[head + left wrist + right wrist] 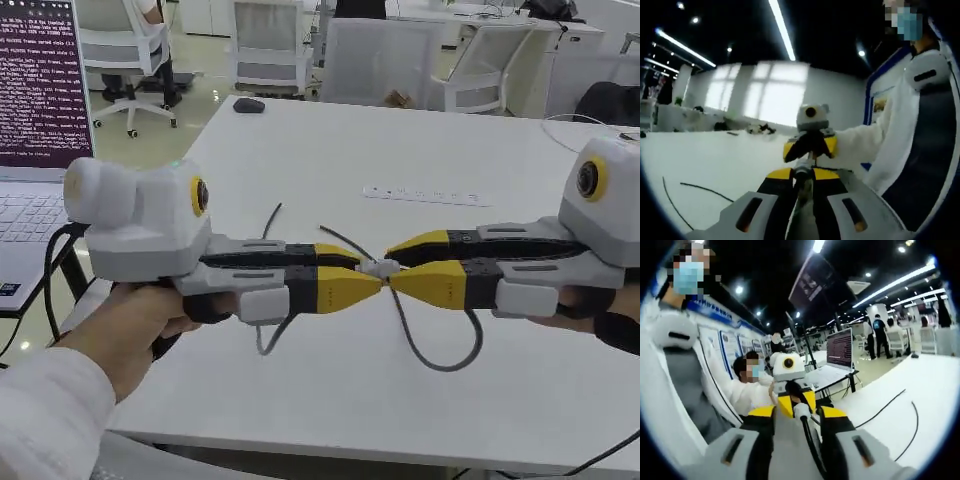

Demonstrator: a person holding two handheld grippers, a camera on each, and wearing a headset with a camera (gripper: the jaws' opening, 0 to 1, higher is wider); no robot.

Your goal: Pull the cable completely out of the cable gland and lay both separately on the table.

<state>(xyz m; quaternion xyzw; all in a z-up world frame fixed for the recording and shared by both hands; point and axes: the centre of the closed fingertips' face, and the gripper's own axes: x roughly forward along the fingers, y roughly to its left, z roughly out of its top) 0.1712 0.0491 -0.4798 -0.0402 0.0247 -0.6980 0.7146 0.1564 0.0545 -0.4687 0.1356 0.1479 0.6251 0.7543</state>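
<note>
In the head view your left gripper (370, 278) and right gripper (400, 275) meet tip to tip at centre frame over the desk (330, 150), with the cable (445, 367) looping below them, while the left gripper view shows its jaws pinching the cable gland (803, 172) and the right gripper view shows its jaws clamped on the cable.

Bright overhead strip lighting; soft shadows on table (330, 380); fisheye edges warped; left gripper view blurred.

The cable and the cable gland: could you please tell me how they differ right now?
The cable is dark grey, long and hangs in a loop. The cable gland is white, short and held where the left claw and right claw meet. Shared: both are joined, off the table.
</note>
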